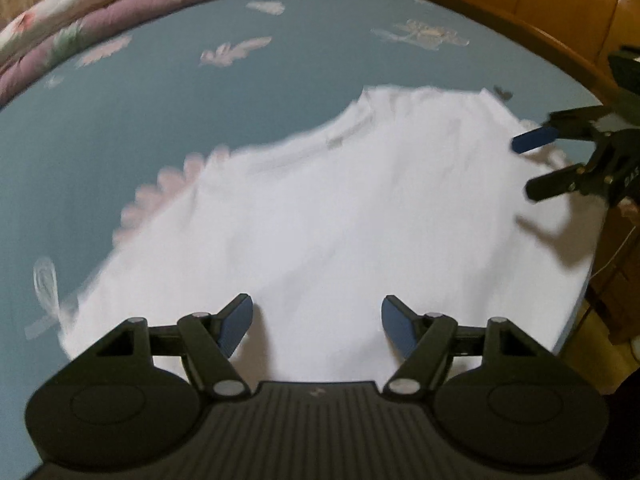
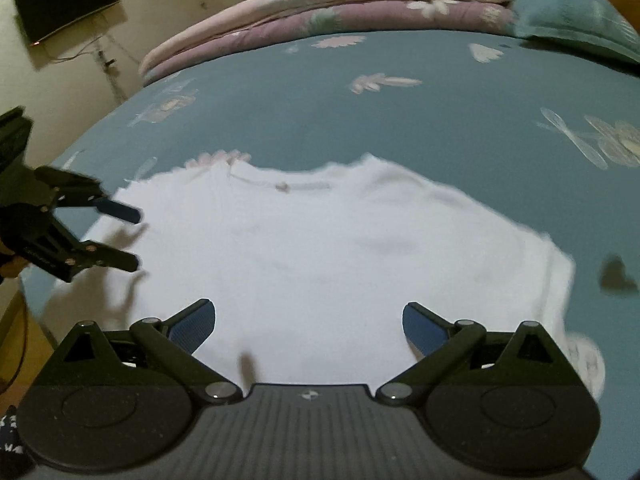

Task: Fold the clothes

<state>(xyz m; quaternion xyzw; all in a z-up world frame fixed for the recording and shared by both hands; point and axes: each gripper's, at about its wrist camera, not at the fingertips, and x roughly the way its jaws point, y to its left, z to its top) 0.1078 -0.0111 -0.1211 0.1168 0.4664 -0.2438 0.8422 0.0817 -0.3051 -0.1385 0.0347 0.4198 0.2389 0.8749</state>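
A white shirt [image 1: 340,208] [image 2: 320,248] lies spread flat on a teal flowered bedsheet [image 1: 160,112] [image 2: 400,112], its neckline toward the far side. My left gripper [image 1: 317,322] hovers over the shirt's near edge, jaws wide apart with nothing between them. It also shows at the left of the right wrist view as the left gripper [image 2: 138,238], above the shirt's left side. My right gripper [image 2: 309,326] is open too, over the near hem, empty. In the left wrist view the right gripper [image 1: 524,168] hangs over the shirt's right side. Both views are motion-blurred.
Folded quilts in pink and purple [image 2: 340,4] [image 1: 100,24] are stacked along the far side of the bed beside a teal pillow [image 2: 580,16]. A wooden headboard [image 1: 520,4] curves along the right. A dark wall-mounted screen [image 2: 68,0] hangs at the upper left.
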